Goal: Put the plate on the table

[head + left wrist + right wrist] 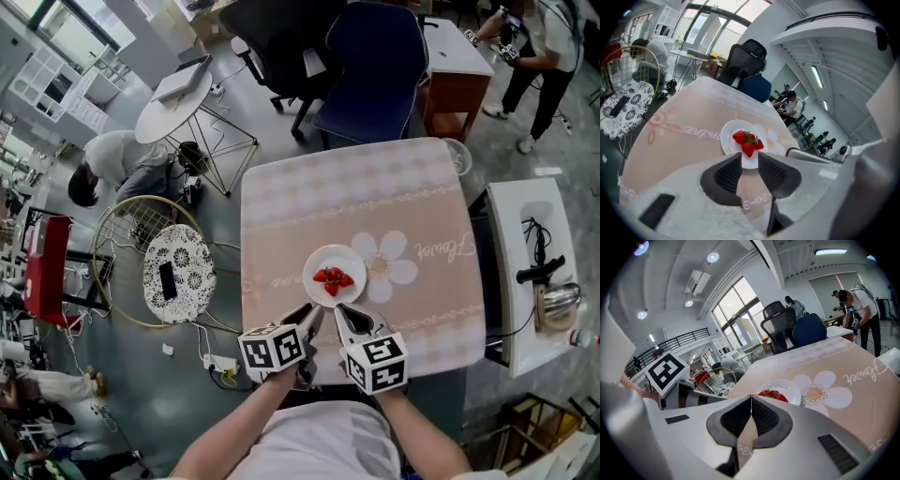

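Observation:
A white plate [319, 258] with red strawberries [333, 278] rests on the beige flower-print table [394, 187], close to its near edge. My left gripper [312, 317] sits just short of the plate's near rim. In the left gripper view its jaws [750, 159] stand apart, and the plate [729, 131] rim shows at the gap between the tips without the pads pressing on it. Beside it on the right, my right gripper [345, 313] also points at the plate. Its tips [751, 398] meet, nothing between them, and the plate [792, 390] lies just beyond.
A blue chair [375, 66] stands at the table's far side. A round white side table [178, 94] and a patterned stool [178, 272] in a wire frame are at left. A white cabinet [530, 272] is at right. A person [117, 164] crouches at left; another [539, 47] stands back right.

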`<state>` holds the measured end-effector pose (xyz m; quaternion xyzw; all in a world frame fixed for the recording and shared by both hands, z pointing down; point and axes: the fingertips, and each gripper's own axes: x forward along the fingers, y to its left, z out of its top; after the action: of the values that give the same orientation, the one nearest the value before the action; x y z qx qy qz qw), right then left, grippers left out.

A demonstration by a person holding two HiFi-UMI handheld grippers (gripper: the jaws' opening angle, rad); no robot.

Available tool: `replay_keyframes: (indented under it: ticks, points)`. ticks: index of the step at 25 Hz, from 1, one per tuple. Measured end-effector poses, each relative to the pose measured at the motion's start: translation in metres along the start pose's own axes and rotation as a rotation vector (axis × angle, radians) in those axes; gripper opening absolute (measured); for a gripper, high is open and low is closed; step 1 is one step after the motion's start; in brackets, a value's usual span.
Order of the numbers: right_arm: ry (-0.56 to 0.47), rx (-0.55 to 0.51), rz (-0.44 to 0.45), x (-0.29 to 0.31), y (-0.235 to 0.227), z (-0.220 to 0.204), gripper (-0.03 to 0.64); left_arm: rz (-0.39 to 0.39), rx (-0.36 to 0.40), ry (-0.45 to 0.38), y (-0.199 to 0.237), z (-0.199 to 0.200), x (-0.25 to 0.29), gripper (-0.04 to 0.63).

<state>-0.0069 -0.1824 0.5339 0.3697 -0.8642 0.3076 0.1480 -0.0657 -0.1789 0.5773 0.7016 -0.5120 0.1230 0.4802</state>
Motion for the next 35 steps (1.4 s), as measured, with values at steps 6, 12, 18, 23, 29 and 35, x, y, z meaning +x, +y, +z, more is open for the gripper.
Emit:
replay_keyframes:
  ticks: [6,12,18,23,29,35]
  points:
    - [-0.017,-0.027,-0.023,-0.010,0.022,0.003,0.004,-0.051,0.081,-0.037,-0.007,-0.002,-0.033,0.055]
    - [-0.033,-0.071,-0.070,-0.025,0.047,0.008,0.003,-0.129,0.179,-0.073,-0.022,-0.002,-0.063,0.045]
    - [-0.041,-0.117,-0.107,-0.045,0.077,0.006,0.003,-0.209,0.287,-0.102,-0.037,-0.009,-0.093,0.031]
    - [-0.045,-0.137,-0.143,-0.064,0.096,-0.003,0.004,-0.265,0.299,-0.133,-0.046,-0.016,-0.114,0.015]
    - [-0.050,-0.167,-0.193,-0.086,0.114,-0.010,0.003,-0.355,0.295,-0.126,-0.068,-0.027,-0.135,0.006]
    - [-0.071,-0.189,-0.228,-0.106,0.130,-0.014,0.003,-0.386,0.310,-0.142,-0.075,-0.032,-0.152,0.006]
